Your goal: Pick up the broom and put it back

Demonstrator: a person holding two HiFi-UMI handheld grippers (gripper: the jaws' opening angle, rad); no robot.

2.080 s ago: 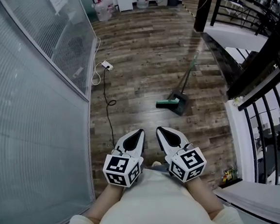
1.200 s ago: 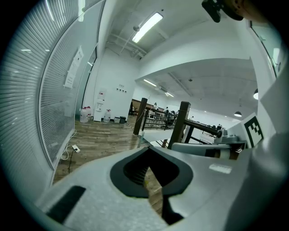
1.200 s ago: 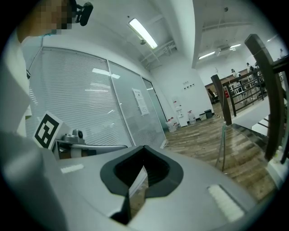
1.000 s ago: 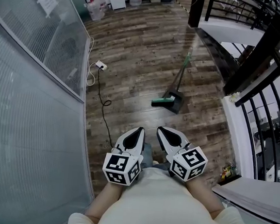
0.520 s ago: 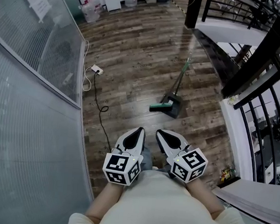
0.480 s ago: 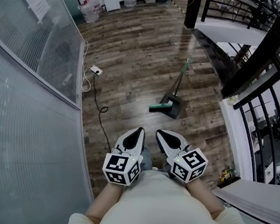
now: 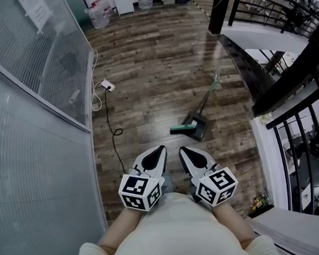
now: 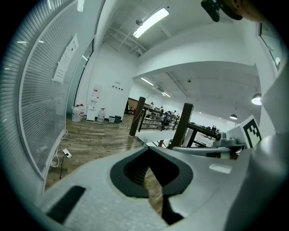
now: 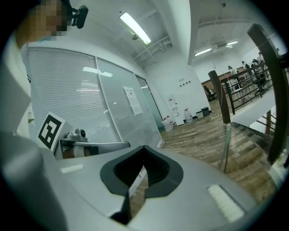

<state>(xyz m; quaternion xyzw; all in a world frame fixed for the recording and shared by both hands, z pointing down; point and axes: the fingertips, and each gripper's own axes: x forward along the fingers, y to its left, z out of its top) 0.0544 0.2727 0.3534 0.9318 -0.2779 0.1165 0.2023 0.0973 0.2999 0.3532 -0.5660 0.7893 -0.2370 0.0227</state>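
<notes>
While the broom is out of reach: left gripper (image 7: 158, 152) and right gripper (image 7: 188, 153) sit at our waist, both pairs of jaws pressed together, empty.
Broom: the green-handled, green-headed broom (image 7: 205, 97) lies on the brown wood-plank floor (image 7: 149, 56) well ahead, its head just beside a dark dustpan (image 7: 198, 124).
Doing it well: we judge we should open one gripper early, then clamp the bare handle clear of the dustpan.

No legible text anywhere. Paper notice (image 7: 27, 1) on glass wall (image 7: 54, 65), upper left of head view: print too small. Cubes on left gripper (image 7: 160, 148), right gripper (image 7: 183, 149), lower centre: coded square markers, no letters.
</notes>
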